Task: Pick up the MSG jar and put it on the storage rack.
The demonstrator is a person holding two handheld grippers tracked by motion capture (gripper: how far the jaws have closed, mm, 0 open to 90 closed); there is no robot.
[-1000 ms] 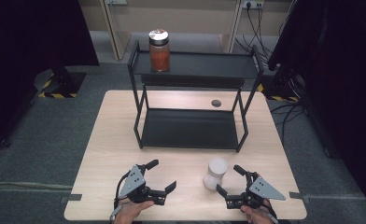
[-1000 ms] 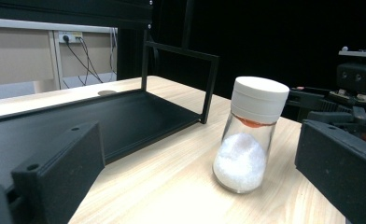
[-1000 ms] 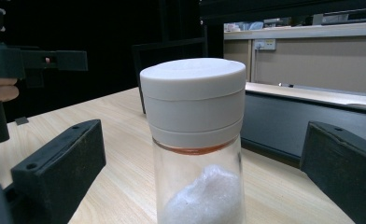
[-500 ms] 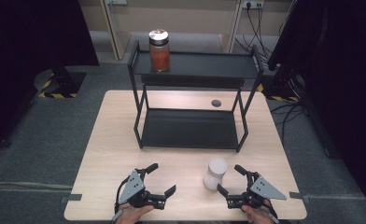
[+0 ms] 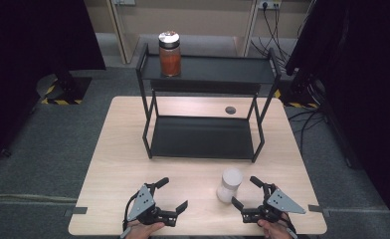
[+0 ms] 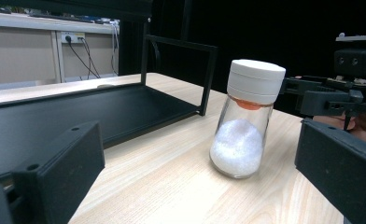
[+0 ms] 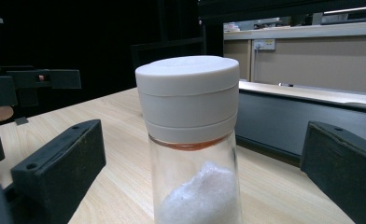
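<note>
Two spread grippers flanking shaker (image 5: 230, 184)

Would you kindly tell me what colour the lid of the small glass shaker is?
White, clearest in the right gripper view: shaker lid.

Bench (image 5: 123, 149): pale wood-grain top, smooth, low sheen. Two-tier shelf rack (image 5: 203, 137): black metal-looking frame and trays, matt, with a faint gloss on the lower tray. Near shaker jar (image 6: 246, 119): clear glossy glass, matt white plastic cap, coarse white granules inside. Far jar (image 5: 169, 54) on the upper tray: clear glass, orange contents, metallic-looking lid. Left claw (image 5: 170, 194) and right claw (image 5: 246, 191): matt black plastic, with flat grey plates on top. Floor (image 5: 44, 144): grey, dull, carpet-like texture.
</note>
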